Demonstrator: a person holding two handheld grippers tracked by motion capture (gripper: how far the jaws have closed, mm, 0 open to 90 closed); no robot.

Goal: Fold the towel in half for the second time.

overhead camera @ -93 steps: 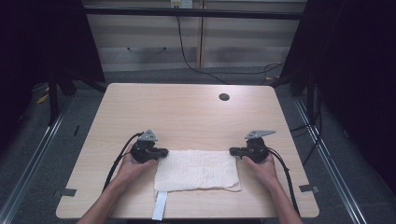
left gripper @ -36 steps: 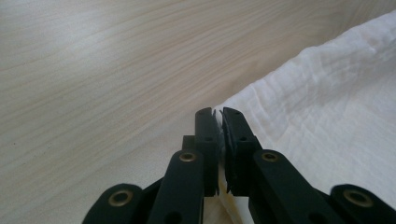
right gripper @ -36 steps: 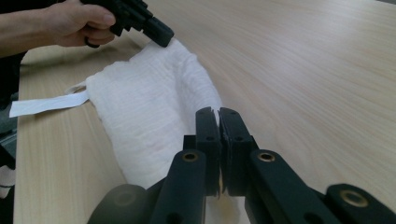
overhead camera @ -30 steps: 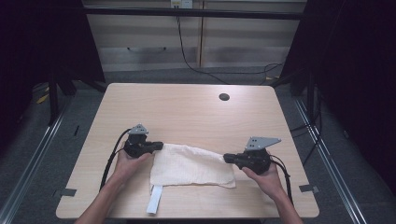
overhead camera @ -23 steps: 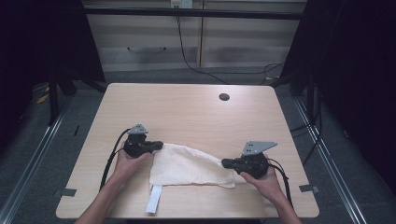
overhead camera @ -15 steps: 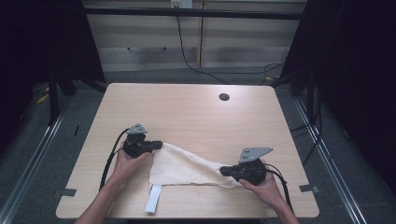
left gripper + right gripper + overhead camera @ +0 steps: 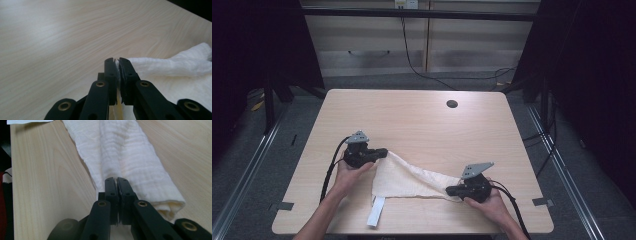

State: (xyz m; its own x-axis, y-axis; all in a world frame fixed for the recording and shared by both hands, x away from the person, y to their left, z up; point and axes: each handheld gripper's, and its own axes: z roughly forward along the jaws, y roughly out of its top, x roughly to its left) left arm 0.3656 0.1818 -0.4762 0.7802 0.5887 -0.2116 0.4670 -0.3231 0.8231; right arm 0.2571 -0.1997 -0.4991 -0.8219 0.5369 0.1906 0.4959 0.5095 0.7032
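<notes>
A white cloth (image 7: pixel 404 181) lies on the wooden table (image 7: pixel 422 125), stretched between both grippers and narrowing towards its right end. My left gripper (image 7: pixel 384 154) is shut on the cloth's upper left corner; the left gripper view has a thin fold of cloth (image 7: pixel 160 66) pinched between the jaws of that gripper (image 7: pixel 117 60). My right gripper (image 7: pixel 450 190) is shut on the cloth's right end near the table's front edge. In the right gripper view the cloth (image 7: pixel 125 152) runs away from my right gripper (image 7: pixel 116 179) as a folded band.
A white strip (image 7: pixel 375 211) from the cloth's lower left hangs towards the front edge. A dark round hole (image 7: pixel 452 104) sits in the tabletop at the back right. Cables trail from both grippers. Dark floor and metal rails surround the table.
My right gripper has moved towards the front edge and down, dragging the cloth's right end with it. The cloth has drawn into a wedge shape. The left gripper has stayed put.
</notes>
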